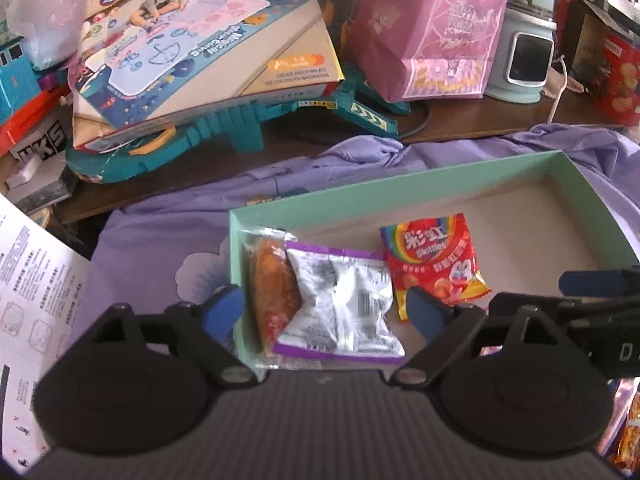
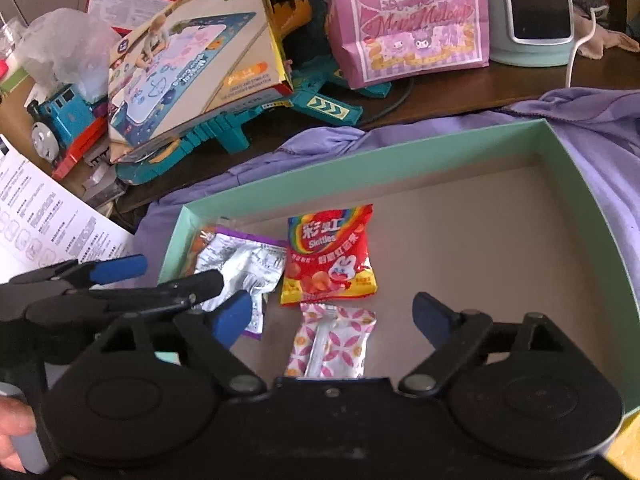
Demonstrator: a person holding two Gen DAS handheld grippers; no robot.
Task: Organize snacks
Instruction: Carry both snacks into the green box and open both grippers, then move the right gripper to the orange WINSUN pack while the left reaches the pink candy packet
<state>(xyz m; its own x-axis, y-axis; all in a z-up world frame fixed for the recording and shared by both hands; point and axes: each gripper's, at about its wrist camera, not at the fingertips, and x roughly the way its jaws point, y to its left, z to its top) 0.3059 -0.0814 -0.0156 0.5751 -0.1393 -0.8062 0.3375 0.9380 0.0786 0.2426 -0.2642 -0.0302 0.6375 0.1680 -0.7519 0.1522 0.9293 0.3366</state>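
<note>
A shallow mint-green box (image 1: 400, 188) (image 2: 360, 152) lies on a purple cloth. An orange pastry packet (image 1: 276, 292), a silver and purple packet (image 1: 340, 304) (image 2: 236, 264) and a red Skittles bag (image 1: 434, 264) (image 2: 330, 256) lie in its left end. My left gripper (image 1: 322, 304) (image 2: 176, 274) is open, its fingers astride the pastry and silver packets without touching them. A pink-flowered packet (image 2: 332, 344) lies on the box floor under my open right gripper (image 2: 332, 314), free of its pads. One right finger (image 1: 592, 284) shows in the left wrist view.
Behind the box stand a drawing-mat toy box (image 1: 200, 40) on a teal toy (image 1: 224, 140), a pink birthday bag (image 2: 404, 16) and a pale-green appliance (image 2: 536, 12). A blue toy train (image 2: 60, 116) and an instruction sheet (image 1: 32, 280) lie left. A hand (image 2: 12, 432) holds a grip.
</note>
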